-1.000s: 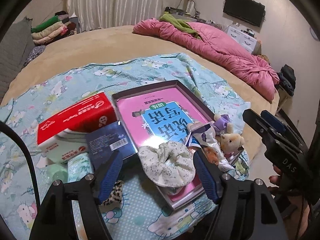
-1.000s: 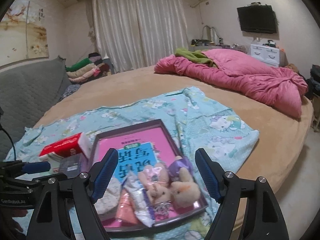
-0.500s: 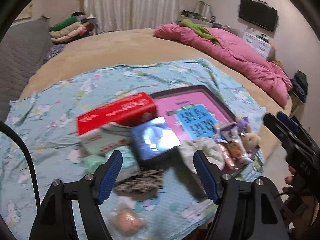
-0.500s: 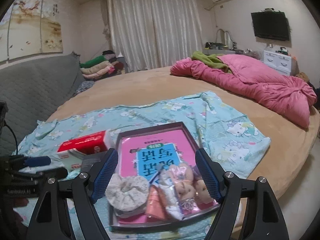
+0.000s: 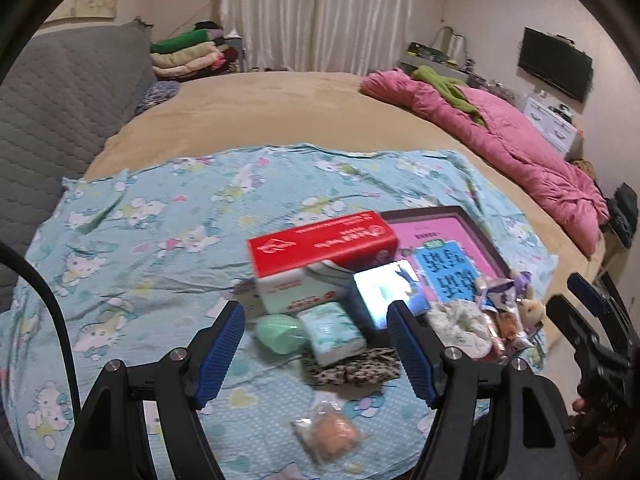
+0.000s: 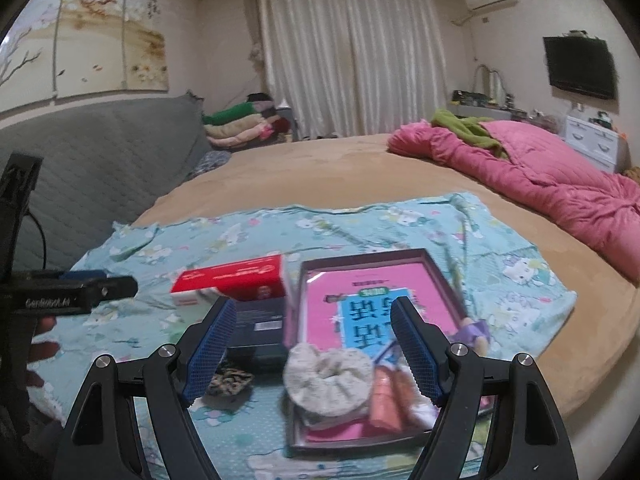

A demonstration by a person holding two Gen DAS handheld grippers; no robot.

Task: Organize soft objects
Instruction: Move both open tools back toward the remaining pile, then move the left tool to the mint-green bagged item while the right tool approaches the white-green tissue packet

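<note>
My left gripper point(image 5: 316, 344) hangs open and empty above the blue patterned sheet point(image 5: 160, 240). Below it lie a mint tissue pack point(image 5: 332, 332), a green soft lump point(image 5: 280, 332), a leopard scrunchie point(image 5: 356, 368) and a wrapped round bun-like item point(image 5: 332, 432). My right gripper point(image 6: 314, 344) is open too, above a white floral scrunchie point(image 6: 328, 376). That scrunchie rests on the dark tray point(image 6: 360, 258) with a pink book point(image 6: 344, 304), small plush toys point(image 5: 524, 308) and pink packets point(image 6: 388, 396).
A red and white tissue box point(image 5: 320, 248) and a dark blue box point(image 6: 256, 328) sit left of the tray. A pink quilt point(image 6: 560, 176) lies far right on the tan bed point(image 6: 320, 172). A grey padded headboard point(image 6: 100, 168) stands left. The bed edge is close.
Both grippers drew back, up and to the left. The white scrunchie left the left gripper's gap; the plush toys left the right gripper's gap, where the white scrunchie now shows. Both stayed open.
</note>
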